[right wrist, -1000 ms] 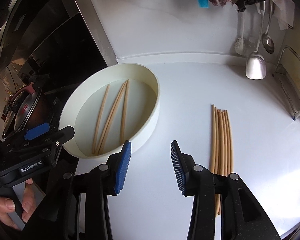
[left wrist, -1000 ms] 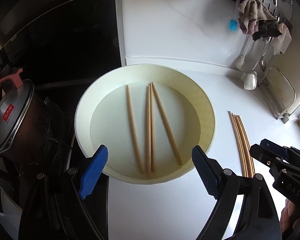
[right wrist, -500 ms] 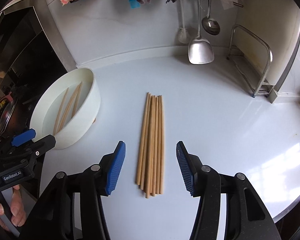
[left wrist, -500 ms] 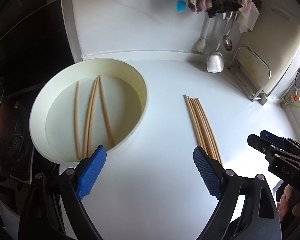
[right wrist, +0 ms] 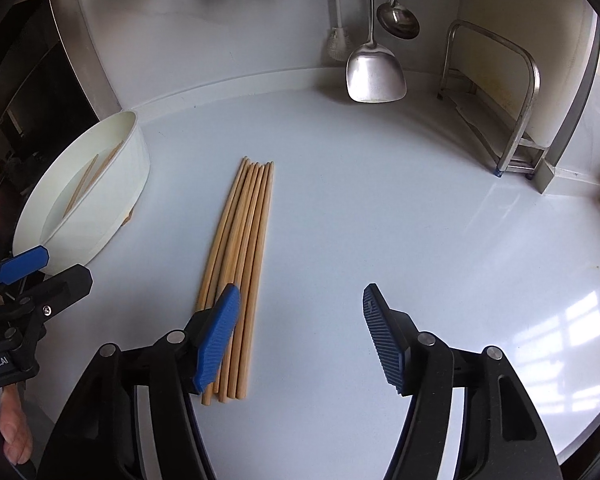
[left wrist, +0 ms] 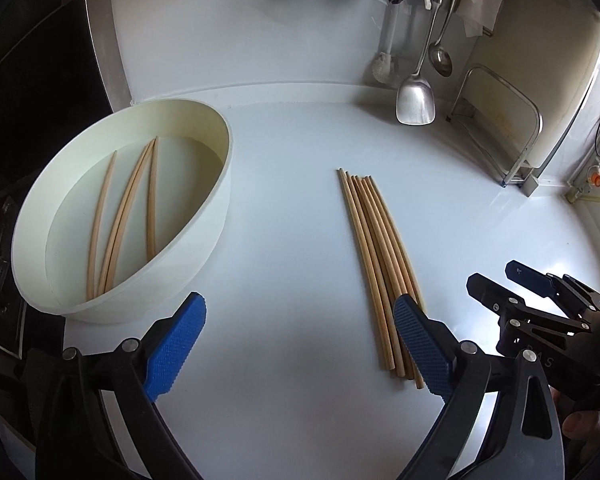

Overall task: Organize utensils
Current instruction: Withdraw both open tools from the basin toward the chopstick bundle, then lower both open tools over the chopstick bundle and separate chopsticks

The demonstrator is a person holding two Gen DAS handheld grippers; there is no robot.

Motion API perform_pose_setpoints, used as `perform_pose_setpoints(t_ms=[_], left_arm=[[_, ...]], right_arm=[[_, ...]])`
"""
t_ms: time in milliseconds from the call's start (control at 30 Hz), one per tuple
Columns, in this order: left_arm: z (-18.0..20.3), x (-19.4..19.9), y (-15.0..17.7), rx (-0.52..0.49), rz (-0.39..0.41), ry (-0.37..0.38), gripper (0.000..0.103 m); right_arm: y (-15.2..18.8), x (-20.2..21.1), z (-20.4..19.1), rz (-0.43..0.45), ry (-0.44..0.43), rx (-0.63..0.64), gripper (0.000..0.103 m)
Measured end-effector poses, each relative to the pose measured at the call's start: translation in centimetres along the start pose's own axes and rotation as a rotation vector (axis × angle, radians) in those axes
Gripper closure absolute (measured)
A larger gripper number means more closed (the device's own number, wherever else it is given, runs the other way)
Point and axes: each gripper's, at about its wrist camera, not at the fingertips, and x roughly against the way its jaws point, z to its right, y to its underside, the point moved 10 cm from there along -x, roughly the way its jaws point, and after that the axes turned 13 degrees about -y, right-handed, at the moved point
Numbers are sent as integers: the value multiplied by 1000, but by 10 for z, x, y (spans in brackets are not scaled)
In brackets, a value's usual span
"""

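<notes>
Several wooden chopsticks (left wrist: pixel 374 248) (right wrist: pixel 242 240) lie side by side in a bundle on the white counter. A cream round basin (left wrist: pixel 220 200) (right wrist: pixel 134 184) to their left holds several more chopsticks (left wrist: pixel 120 216). My left gripper (left wrist: pixel 300 312) hovers over bare counter between basin and bundle, its jaws opening wide with nothing between them; its right fingertip (left wrist: pixel 408 316) overlaps the bundle's near end. My right gripper (right wrist: pixel 300 304) hangs just right of the bundle, jaws opening, nothing between them; its left fingertip (right wrist: pixel 228 304) overlaps the bundle.
A metal spatula (right wrist: pixel 374 72), a ladle (right wrist: pixel 398 20) and a brush (right wrist: pixel 340 44) hang at the back wall. A metal rack (right wrist: pixel 512 120) stands at the back right. A dark stove area (left wrist: pixel 32 80) borders the counter on the left. A person's fingers (right wrist: pixel 14 432) hold the left gripper.
Both grippers moved right, from over the basin toward the chopstick bundle, and came lower. The right gripper's jaws have spread clearly wider; the left jaws opened slightly.
</notes>
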Motion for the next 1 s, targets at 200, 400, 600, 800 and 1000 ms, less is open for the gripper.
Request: perform_pose_setpoints(t_ms=[200, 400, 600, 800, 1000], left_arm=[[6, -21, 7, 9, 21, -12, 10], [9, -30, 10, 22, 7, -10, 10], [3, -36, 9, 28, 2, -17, 10], [1, -38, 6, 38, 2, -14, 10], [0, -41, 7, 40, -5, -12, 10]], right_arm=[[0, -26, 10, 0, -10, 22, 37], [-6, -39, 15, 19, -10, 8, 37], [-5, -49, 10, 13, -5, 12, 37], [-7, -55, 10, 5, 16, 25, 37], [-8, -60, 9, -4, 26, 40, 37]])
